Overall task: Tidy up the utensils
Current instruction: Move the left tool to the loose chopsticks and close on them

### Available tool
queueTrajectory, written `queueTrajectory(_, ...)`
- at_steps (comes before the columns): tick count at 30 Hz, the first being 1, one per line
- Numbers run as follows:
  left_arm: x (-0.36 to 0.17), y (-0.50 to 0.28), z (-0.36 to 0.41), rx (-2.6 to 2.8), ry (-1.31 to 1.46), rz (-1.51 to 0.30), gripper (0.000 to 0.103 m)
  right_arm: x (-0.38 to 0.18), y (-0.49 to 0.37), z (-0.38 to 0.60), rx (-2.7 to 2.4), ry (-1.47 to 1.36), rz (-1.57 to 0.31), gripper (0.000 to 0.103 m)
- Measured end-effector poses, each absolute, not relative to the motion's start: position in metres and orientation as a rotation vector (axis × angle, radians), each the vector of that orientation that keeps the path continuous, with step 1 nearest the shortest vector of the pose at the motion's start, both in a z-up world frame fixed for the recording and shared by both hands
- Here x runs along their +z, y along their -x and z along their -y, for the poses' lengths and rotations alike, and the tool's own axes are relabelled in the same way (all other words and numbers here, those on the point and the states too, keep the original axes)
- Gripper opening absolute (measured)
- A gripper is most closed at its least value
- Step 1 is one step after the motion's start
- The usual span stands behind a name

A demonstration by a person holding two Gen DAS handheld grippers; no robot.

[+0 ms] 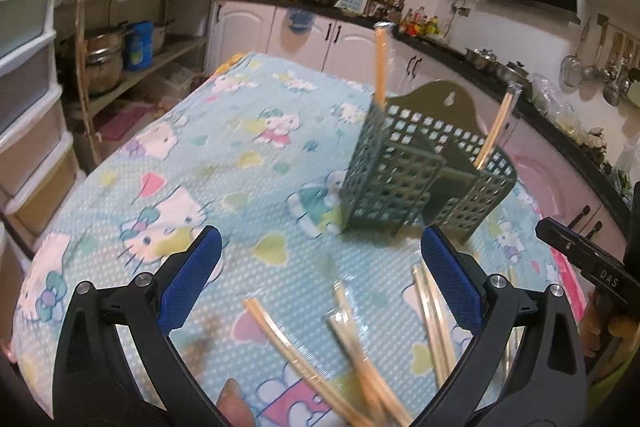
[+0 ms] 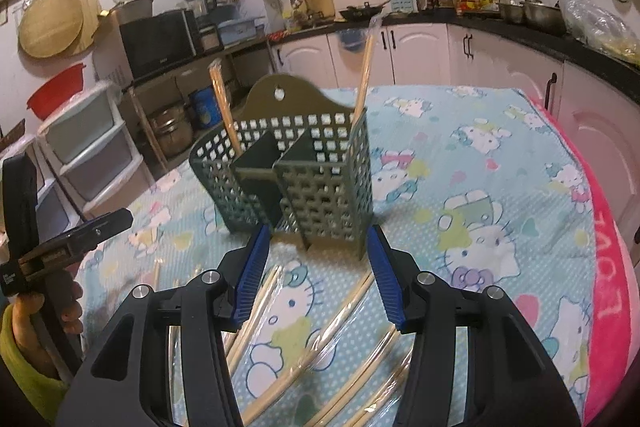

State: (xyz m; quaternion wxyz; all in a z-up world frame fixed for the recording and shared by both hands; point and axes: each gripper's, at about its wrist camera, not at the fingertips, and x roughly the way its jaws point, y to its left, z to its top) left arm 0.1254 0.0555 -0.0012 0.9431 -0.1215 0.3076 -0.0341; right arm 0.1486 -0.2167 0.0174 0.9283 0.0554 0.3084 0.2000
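Note:
A dark green perforated utensil holder (image 1: 420, 171) (image 2: 296, 179) stands upright on the table with two wrapped chopstick pairs (image 1: 380, 67) (image 2: 366, 75) sticking out of its outer compartments. Several more wrapped chopsticks (image 1: 360, 359) (image 2: 320, 327) lie loose on the cloth in front of it. My left gripper (image 1: 322, 259) hovers open above those loose chopsticks, nothing between its blue pads (image 1: 192, 279). My right gripper (image 2: 318, 247) is also open and empty, its tips just short of the holder's front, loose chopsticks beneath it.
The table wears a light blue cartoon-cat cloth (image 1: 224, 155) (image 2: 480, 187) with a pink towel edge (image 2: 608, 287) at the right. Kitchen counters and cabinets (image 2: 440, 47) ring the far side. Plastic drawers (image 1: 28, 99) and a shelf with pots (image 1: 112, 55) stand left.

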Motion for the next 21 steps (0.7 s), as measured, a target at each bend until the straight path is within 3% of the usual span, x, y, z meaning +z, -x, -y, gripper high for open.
queueTrajectory(11,-0.030,-0.111,-0.081,-0.023,0.311,-0.722,0.087,-0.006,-0.153,0.201,0.399,-0.088,-0.722,0.049)
queueTrajectory(17,-0.043,-0.105,-0.086,-0.039,0.339,-0.765,0.070,-0.017,-0.158,0.197,0.391,-0.071,-0.763,0.049)
queueTrajectory(21,-0.053,-0.105,-0.088,-0.050,0.368,-0.809,0.052,-0.026,-0.163,0.195,0.378,-0.063,-0.795,0.049)
